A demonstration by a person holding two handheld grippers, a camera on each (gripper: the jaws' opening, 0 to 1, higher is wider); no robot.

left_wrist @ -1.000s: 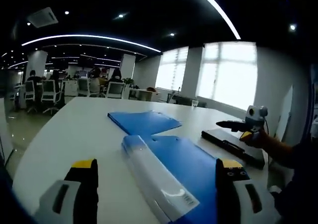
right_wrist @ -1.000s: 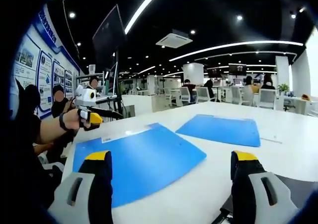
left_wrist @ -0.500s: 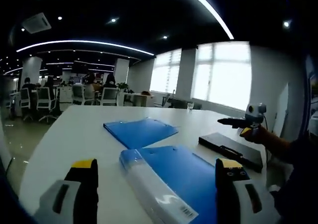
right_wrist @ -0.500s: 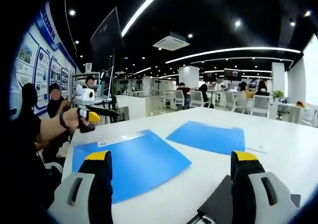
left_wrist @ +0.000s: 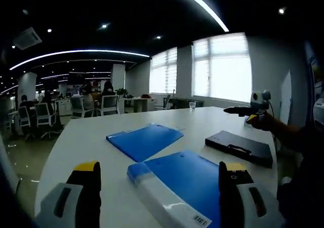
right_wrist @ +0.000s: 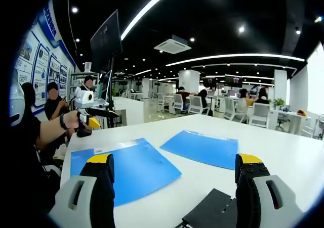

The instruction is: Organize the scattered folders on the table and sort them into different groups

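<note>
Both the left gripper (left_wrist: 157,175) and the right gripper (right_wrist: 172,167) hover with jaws spread (gripping nothing) above the white table (left_wrist: 81,137) with its blue folders (left_wrist: 144,139).

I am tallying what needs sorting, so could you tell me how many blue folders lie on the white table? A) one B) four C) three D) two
D: the left gripper view shows two flat blue folders, a near one with a clear spine and a farther one, on the white table, plus one flat black folder.
</note>
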